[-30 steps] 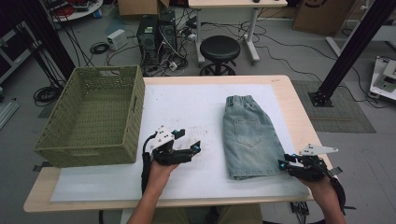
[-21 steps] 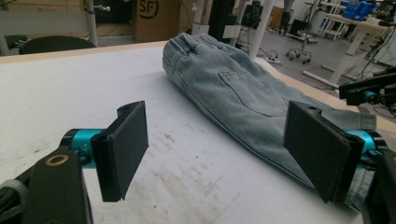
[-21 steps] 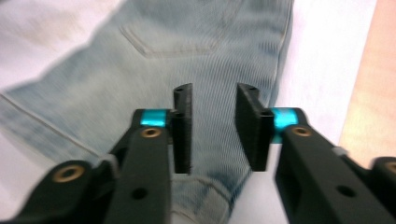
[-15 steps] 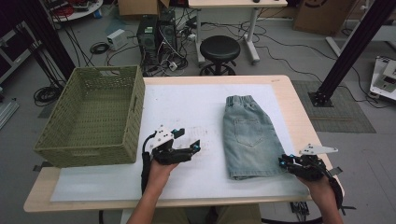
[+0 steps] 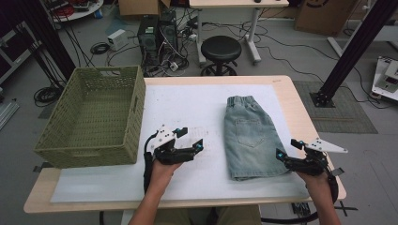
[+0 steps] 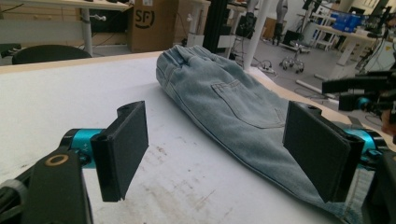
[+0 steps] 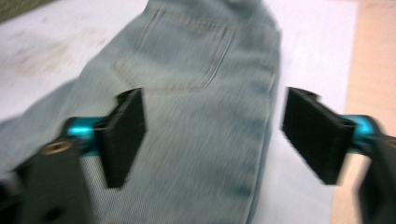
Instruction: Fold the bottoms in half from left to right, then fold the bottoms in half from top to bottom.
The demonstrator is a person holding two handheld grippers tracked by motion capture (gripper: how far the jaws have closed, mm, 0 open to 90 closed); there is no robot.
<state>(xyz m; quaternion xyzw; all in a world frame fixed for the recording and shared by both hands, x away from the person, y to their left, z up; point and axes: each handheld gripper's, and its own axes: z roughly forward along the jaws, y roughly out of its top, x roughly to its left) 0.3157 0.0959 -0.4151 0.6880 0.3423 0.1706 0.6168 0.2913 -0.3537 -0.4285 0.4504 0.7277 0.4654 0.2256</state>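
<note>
right gripper (image 5: 286, 149): jaws wide apart, they have just been opening. nothing is pinched. the bottom corner of the shorts sits in the gap but the pads do not press it.
left gripper (image 5: 189, 138): jaws wide apart too, holding nothing. it hovers over the white mat (image 5: 187, 101), a little left of the shorts.
denim shorts (image 5: 251, 136): folded in half and lying flat on the mat, waistband far from the person, hem near. a back pocket (image 7: 175, 56) faces up.
how they feel: soft and floppy, i think, not heavy, not slippery. they won't break, but they will sag and unfold if lifted by one corner.
where to grab: the thick hem or the waistband, one gripper on each end.
green basket (image 5: 96, 117): woven, on the table's left side, well apart from the shorts.
</note>
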